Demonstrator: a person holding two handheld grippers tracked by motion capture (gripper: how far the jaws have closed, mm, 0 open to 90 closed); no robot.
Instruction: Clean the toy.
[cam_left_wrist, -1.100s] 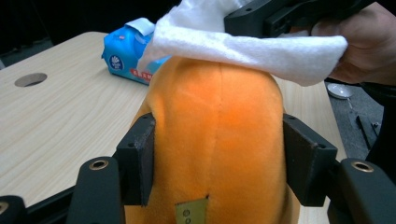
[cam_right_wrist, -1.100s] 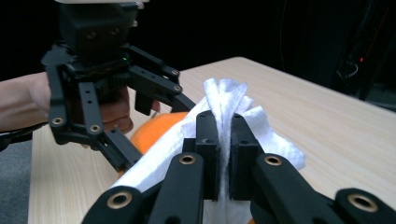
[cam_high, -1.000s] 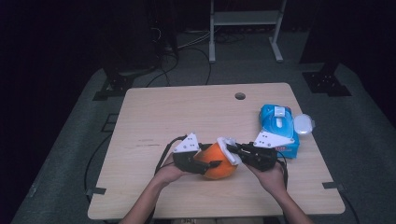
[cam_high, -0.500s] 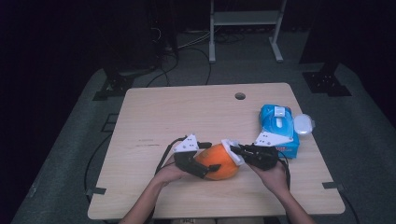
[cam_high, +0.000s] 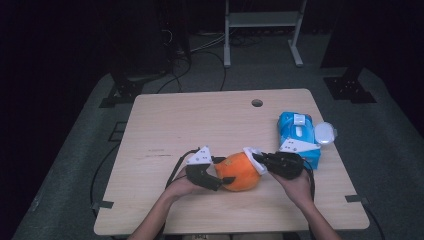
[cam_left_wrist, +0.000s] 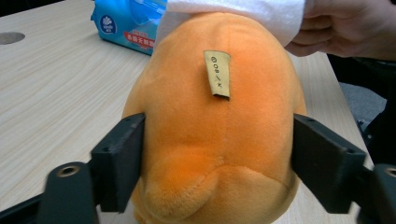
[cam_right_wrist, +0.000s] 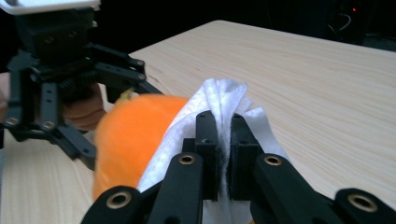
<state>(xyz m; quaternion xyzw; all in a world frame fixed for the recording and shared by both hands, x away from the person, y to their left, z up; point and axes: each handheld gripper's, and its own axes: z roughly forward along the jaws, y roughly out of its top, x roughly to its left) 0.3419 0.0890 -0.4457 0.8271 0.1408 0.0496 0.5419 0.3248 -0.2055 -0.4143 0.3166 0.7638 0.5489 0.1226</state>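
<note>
Left gripper (cam_high: 216, 176): clamped across orange plush toy (cam_high: 239, 171), jaws just closing.
Right gripper (cam_high: 261, 163): pinched white tissue (cam_right_wrist: 219, 100), pressed on toy's far end.

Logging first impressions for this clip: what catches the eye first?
The orange plush toy near the table's front edge, flanked by the left claw, whose jaws have just been closing. The right claw pinches a white tissue against the toy. A blue tissue pack lies at the right.

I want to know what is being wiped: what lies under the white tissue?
The white tissue, pinched in the right gripper, drapes over one end of the orange plush toy. The plush surface beneath it is covered.
</note>
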